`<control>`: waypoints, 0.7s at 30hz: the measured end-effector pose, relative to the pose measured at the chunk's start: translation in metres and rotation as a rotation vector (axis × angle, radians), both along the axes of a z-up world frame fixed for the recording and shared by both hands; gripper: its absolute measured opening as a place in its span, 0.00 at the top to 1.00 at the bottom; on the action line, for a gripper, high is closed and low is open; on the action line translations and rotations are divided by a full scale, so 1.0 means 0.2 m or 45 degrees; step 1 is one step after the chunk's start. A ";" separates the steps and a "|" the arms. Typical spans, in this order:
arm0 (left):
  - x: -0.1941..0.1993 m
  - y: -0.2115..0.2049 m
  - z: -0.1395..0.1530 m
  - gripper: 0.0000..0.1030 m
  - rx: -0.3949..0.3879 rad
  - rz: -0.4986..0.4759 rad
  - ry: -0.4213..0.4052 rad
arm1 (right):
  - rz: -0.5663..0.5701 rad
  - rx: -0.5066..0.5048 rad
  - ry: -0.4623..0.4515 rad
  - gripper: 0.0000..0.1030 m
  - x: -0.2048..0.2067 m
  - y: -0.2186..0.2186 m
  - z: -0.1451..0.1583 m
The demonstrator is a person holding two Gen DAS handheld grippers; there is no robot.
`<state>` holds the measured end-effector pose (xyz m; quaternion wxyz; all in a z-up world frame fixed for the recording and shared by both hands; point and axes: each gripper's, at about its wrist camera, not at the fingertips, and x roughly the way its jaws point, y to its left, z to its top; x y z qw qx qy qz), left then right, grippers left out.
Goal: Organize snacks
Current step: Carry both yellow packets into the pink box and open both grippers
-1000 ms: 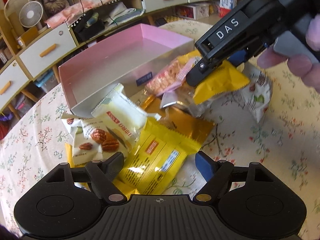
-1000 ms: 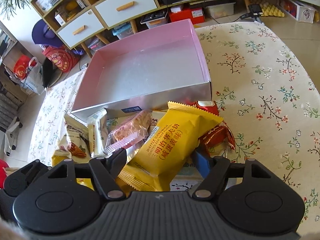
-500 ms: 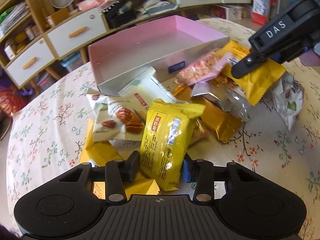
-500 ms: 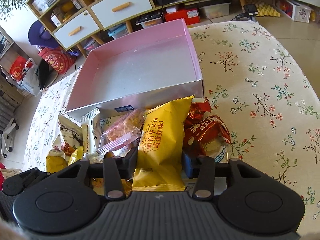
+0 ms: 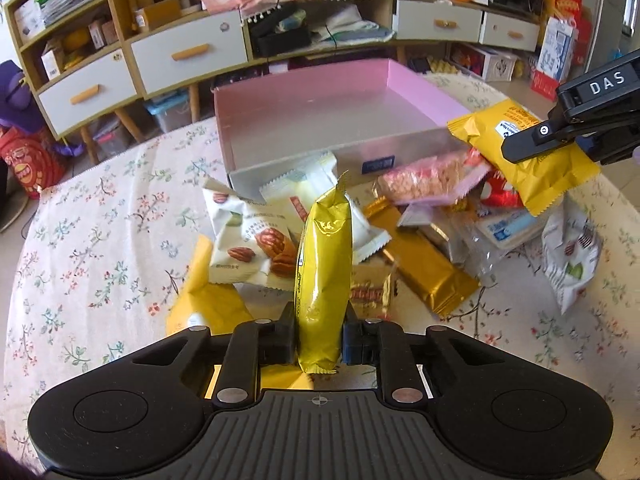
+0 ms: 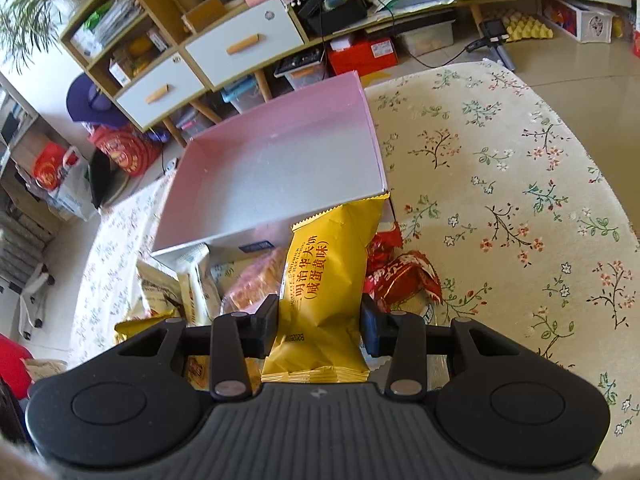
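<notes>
My left gripper (image 5: 320, 332) is shut on a glossy yellow snack packet (image 5: 324, 264), held on its edge above the pile. The jaws of my right gripper (image 6: 320, 320) are still closing, and their pads press on a yellow biscuit packet (image 6: 328, 276) with red print. In the left wrist view the right gripper (image 5: 560, 140) holds that packet (image 5: 536, 168) lifted near the box's front right corner. The open pink box (image 6: 272, 168) lies behind the pile with nothing in it. Loose snacks lie before it: a white nut packet (image 5: 248, 248), a pink cracker packet (image 5: 428, 176), a gold bar (image 5: 432, 268) and red wrappers (image 6: 400, 276).
The round table wears a floral cloth (image 6: 500, 200), bare to the right of the box. Another white nut packet (image 5: 572, 252) lies at the pile's right side. Shelves with drawers (image 5: 188, 52) stand beyond the table's far edge.
Both grippers went from open to shut on their yellow packets. The left one rolled and now holds its packet on edge. The right one lifted its packet a little toward the box.
</notes>
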<state>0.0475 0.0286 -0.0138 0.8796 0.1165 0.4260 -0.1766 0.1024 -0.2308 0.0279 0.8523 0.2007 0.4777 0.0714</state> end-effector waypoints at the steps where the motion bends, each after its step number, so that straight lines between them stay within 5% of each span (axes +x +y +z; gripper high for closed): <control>1: -0.01 0.00 0.02 0.83 -0.010 0.005 -0.008 | -0.006 0.010 -0.006 0.64 0.00 -0.01 0.01; 14: 0.11 -0.03 0.19 0.83 -0.148 0.145 -0.046 | -0.024 0.193 -0.116 0.64 0.09 0.01 0.07; 21: 0.30 -0.15 0.21 0.82 -0.084 0.137 -0.076 | -0.077 0.232 -0.196 0.64 0.20 0.02 0.05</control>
